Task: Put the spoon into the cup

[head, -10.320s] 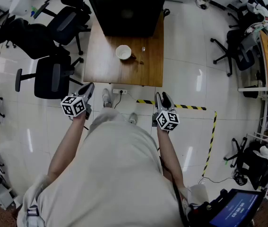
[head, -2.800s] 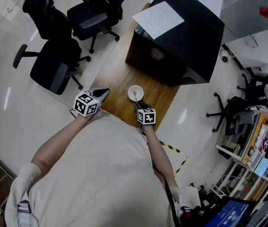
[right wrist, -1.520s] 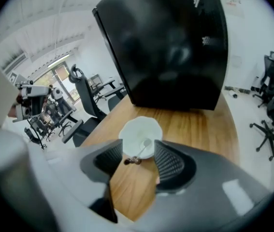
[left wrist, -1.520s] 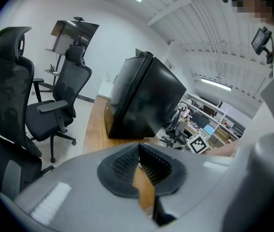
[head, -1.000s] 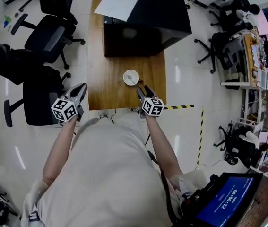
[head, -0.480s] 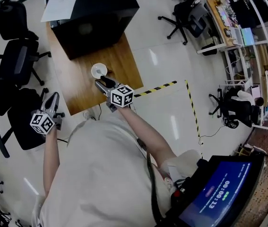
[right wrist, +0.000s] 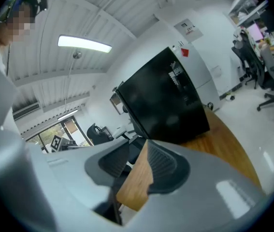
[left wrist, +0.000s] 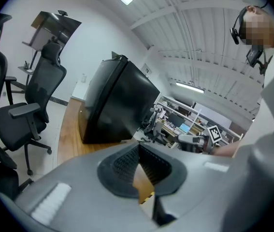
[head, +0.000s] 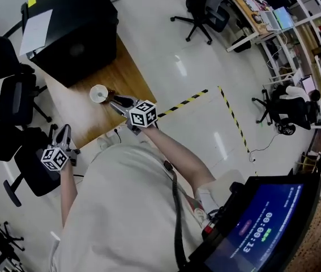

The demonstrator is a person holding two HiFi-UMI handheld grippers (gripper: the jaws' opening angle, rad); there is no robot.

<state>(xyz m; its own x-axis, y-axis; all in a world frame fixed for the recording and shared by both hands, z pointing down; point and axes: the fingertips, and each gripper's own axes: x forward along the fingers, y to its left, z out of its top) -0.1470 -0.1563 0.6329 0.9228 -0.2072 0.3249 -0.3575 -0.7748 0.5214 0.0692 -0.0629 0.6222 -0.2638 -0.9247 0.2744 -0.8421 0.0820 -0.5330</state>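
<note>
Head view shows the cup (head: 98,93) only as a tiny white ring on the wooden table (head: 132,84). It stands just beyond the tips of the right gripper (head: 118,101). The spoon can't be made out for sure: there's a faint mark inside the cup, too small to call. Neither gripper view catches the cup at all. Right gripper view shows its jaws part-way apart and just been closing, w/ nothing btwn them, only table wood through the wedge-shaped gap. Left gripper (head: 64,134) sits off the table's left corner beside an office chair (head: 33,163). Its own view shows a narrow slit btwn the pads, also empty and gripping nothing. A big black box (head: 72,33) takes up the table's far half and blocks most of both gripper views; a paper sheet (head: 35,24) lies on top of it. The person's torso (head: 120,208) fills the lower middle of head view and hides the floor there. The screen (head: 262,225) at bottom right is cut off by the frame. Yellow-black floor tape (head: 185,101) disappears behind the right gripper's marker cube (head: 143,113). More chairs at left are clipped by the edge.
</note>
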